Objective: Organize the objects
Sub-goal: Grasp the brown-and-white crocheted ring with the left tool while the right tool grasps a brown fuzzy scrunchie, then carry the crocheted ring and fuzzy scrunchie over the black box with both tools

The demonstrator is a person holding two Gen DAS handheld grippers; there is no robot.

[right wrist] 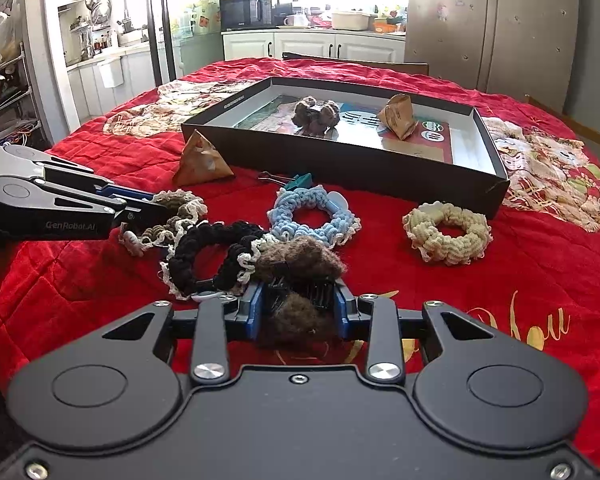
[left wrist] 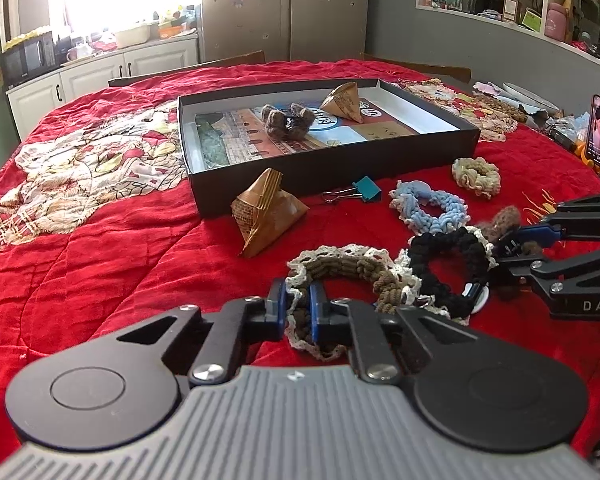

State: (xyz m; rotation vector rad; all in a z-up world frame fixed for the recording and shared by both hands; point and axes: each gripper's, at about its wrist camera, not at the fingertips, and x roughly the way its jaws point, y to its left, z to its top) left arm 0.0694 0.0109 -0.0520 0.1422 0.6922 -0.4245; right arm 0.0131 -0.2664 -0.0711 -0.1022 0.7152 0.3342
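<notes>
My left claw [left wrist: 299, 308] is clamped on the brown crocheted scrunchie with white lace trim [left wrist: 348, 272], lying on the red quilted surface [left wrist: 140, 248]. My right claw [right wrist: 298, 302] is closed on a fuzzy brown hair claw clip [right wrist: 300, 264], probably pressing it; view's cluttered. Black cardboard box tray [left wrist: 332, 168] sits beyond.

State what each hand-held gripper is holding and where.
Left hand-held gripper: brown scrunchie, pinched at its near rim. Right hand-held gripper: fuzzy brown hair claw, clamped across its toothed middle.
</notes>
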